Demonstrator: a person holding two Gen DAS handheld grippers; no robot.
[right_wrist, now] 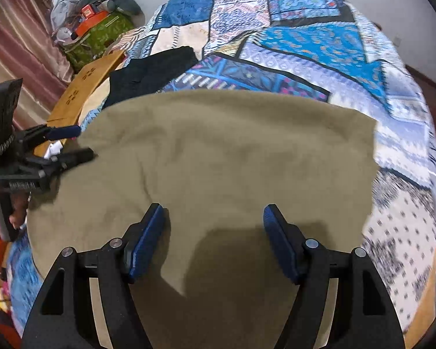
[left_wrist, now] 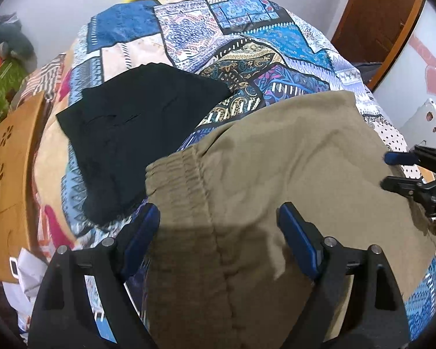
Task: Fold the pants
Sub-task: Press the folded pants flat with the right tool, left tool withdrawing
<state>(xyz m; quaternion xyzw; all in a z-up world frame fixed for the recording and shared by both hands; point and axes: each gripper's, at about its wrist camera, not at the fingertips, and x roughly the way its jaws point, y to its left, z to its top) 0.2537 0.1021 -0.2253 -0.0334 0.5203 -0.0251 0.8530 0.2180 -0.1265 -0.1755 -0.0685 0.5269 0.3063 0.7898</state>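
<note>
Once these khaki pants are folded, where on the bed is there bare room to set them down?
Bare bedspread lies beyond the khaki pants, toward the far wall, and along their right edge. The left side is crowded: black garment and wooden tray at the bed's edge. Both the left gripper and right gripper have open jaws over the pants.

Only "DA" shows, on the right claw (left_wrist: 392, 171).
</note>
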